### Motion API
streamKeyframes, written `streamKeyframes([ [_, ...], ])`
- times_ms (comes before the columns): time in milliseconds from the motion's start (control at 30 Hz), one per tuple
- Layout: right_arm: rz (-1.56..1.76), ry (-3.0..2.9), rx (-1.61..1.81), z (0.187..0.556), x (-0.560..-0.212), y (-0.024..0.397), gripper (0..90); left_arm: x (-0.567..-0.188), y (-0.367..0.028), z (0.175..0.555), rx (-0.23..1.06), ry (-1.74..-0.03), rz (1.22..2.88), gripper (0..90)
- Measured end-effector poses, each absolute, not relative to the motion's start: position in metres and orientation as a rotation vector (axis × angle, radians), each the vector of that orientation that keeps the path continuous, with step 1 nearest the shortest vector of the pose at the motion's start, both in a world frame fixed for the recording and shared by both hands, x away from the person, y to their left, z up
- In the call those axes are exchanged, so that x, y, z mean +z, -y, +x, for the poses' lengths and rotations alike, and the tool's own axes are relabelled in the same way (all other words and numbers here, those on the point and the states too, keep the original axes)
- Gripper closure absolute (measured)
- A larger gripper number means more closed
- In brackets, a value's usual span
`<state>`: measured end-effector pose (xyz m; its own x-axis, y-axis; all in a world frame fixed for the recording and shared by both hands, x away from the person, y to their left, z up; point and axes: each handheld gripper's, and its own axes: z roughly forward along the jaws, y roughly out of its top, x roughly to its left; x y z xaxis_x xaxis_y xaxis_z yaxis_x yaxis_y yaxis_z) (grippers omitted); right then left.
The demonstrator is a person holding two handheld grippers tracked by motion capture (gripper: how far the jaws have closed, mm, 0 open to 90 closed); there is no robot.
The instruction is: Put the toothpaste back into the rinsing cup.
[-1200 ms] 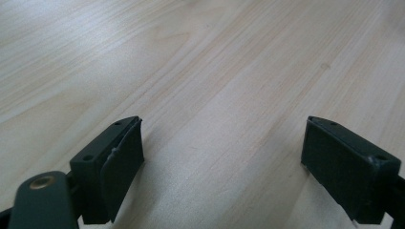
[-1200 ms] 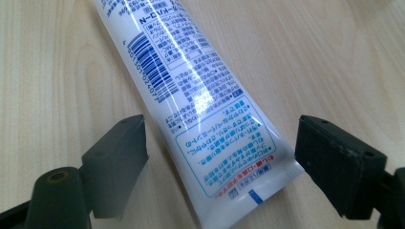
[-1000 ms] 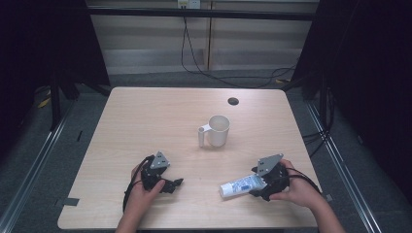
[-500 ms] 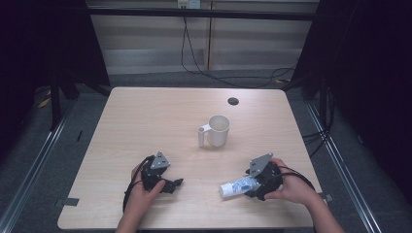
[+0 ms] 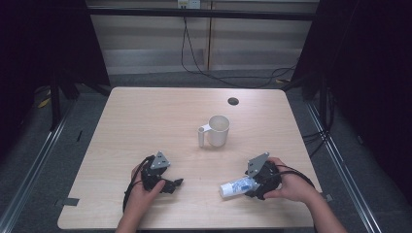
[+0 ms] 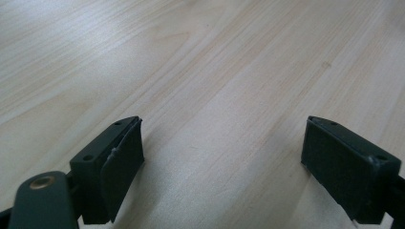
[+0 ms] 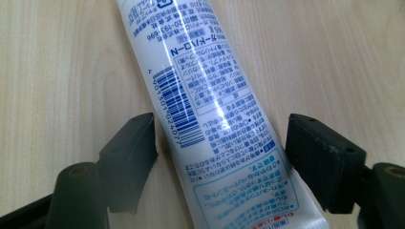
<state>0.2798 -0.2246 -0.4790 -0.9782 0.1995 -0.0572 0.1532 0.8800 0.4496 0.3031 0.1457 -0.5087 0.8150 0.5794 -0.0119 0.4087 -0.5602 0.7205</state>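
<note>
Tube cut off top and bottom (right gripper view); small print unreadable.

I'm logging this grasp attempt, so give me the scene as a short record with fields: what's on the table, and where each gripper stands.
surface: wooden table
target: white tube, lying flat near the front right
right gripper: jaws astride the tube and just been closing, gaps showing both sides, not yet gripping
left gripper: open, nothing between the jaws, resting front left
other: white mug upright mid-table, handle to the left
</note>
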Motion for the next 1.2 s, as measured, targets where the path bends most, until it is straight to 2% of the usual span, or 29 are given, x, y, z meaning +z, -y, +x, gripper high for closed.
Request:
streamKeyframes([
  [267,0.260,-2.974,0.653,0.283,-0.478,0.221,30.3,-0.509,-0.146,0.303,0.294,-0.720,2.245,14.0],
  [500,0.309,-3.041,0.623,0.286,-0.477,0.219,38.9,-0.509,-0.146,0.303,0.295,-0.719,2.244,14.0],
  [900,0.346,-3.108,0.382,0.286,-0.469,0.200,49.7,-0.510,-0.146,0.302,0.284,-0.722,2.230,14.3],
  [1067,0.348,-3.129,0.317,0.287,-0.467,0.195,56.1,-0.510,-0.146,0.302,0.285,-0.722,2.228,14.4],
  [1200,0.351,-3.130,0.321,0.287,-0.463,0.194,65.2,-0.510,-0.146,0.302,0.284,-0.722,2.229,14.4],
])
